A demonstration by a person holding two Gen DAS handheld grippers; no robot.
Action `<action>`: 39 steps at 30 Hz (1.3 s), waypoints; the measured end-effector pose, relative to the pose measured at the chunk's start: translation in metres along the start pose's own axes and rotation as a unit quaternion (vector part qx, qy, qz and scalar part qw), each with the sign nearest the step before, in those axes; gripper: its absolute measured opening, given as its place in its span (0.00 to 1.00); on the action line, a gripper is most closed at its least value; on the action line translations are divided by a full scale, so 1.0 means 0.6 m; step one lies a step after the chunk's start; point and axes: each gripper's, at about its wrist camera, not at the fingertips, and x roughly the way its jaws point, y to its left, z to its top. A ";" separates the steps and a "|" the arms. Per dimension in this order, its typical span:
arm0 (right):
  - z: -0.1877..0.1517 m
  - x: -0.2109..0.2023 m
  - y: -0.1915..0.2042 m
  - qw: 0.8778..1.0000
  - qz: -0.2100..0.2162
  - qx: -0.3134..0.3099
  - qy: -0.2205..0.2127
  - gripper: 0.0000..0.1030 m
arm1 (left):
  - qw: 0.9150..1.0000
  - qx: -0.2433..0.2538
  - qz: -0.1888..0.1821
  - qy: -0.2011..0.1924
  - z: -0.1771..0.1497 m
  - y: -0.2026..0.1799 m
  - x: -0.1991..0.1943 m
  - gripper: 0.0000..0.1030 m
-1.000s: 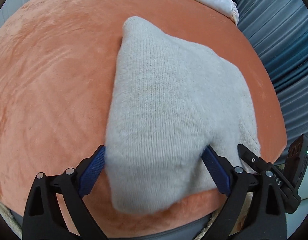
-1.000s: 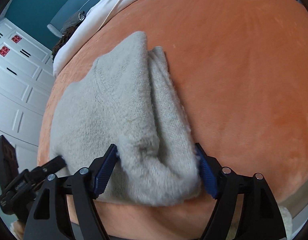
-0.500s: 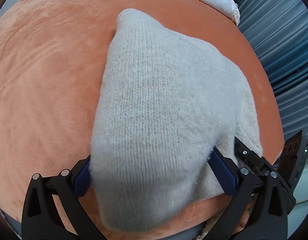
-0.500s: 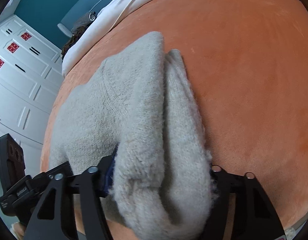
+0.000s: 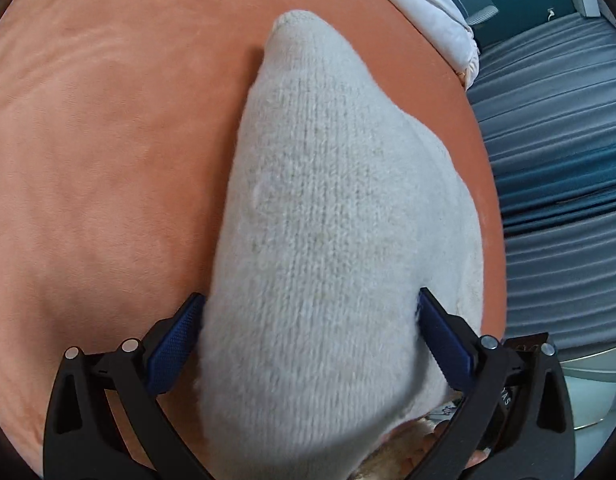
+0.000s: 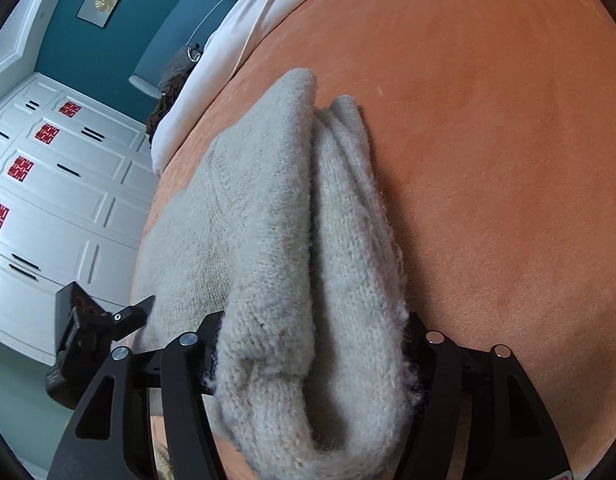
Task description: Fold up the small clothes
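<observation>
A folded cream knitted garment [image 5: 332, 216] lies on the orange plush bed cover [image 5: 100, 152]. My left gripper [image 5: 308, 340] has its blue-padded fingers [image 5: 176, 340] on either side of the garment's near left end, which bulges up between them. My right gripper [image 6: 312, 344] is shut on the thick folded right end of the garment [image 6: 308, 280] and holds it raised off the cover [image 6: 488, 140]. The left gripper's body [image 6: 92, 332] shows at the lower left of the right wrist view.
A white pillow or sheet edge [image 5: 436, 12] lies at the far side of the bed. Blue-grey curtains [image 5: 556, 160] hang beyond the bed's right edge. White wardrobe doors [image 6: 56, 200] stand to the left. The bed's near edge is just below both grippers.
Both grippers have closed in on the garment's near ends and lifted them; the cloth now bulges up between the fingers and fills more of each view.
</observation>
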 end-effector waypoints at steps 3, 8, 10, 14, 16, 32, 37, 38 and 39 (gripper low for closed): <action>0.011 0.005 -0.003 1.000 0.007 0.006 0.002 0.59 | 0.999 0.037 0.020 -0.002 -0.004 -0.030 0.004 0.90; 0.025 -0.012 0.011 1.000 0.007 0.025 0.000 0.36 | 0.989 0.124 0.079 -0.011 -0.019 -0.089 -0.023 0.61; 0.023 -0.033 0.036 1.000 0.003 0.018 -0.011 0.34 | 0.983 0.159 0.091 -0.018 -0.028 -0.114 -0.043 0.55; 0.010 -0.100 0.092 0.999 -0.013 -0.014 -0.035 0.33 | 0.974 0.204 0.097 -0.027 -0.058 -0.167 -0.087 0.52; -0.004 -0.138 0.109 0.999 -0.018 -0.018 -0.047 0.33 | 0.972 0.217 0.089 -0.029 -0.074 -0.183 -0.115 0.52; -0.092 -0.389 0.317 0.972 -0.014 -0.135 -0.194 0.33 | 0.949 0.287 -0.003 -0.133 -0.151 -0.295 -0.350 0.52; -0.088 -0.418 0.424 0.951 0.025 -0.193 -0.238 0.33 | 0.927 0.308 -0.011 -0.212 -0.135 -0.302 -0.472 0.52; -0.087 -0.419 0.441 0.948 0.032 -0.203 -0.242 0.34 | 0.924 0.310 -0.010 -0.225 -0.128 -0.300 -0.493 0.53; -0.085 -0.417 0.462 0.945 0.039 -0.215 -0.244 0.34 | 0.919 0.312 -0.006 -0.239 -0.119 -0.295 -0.515 0.53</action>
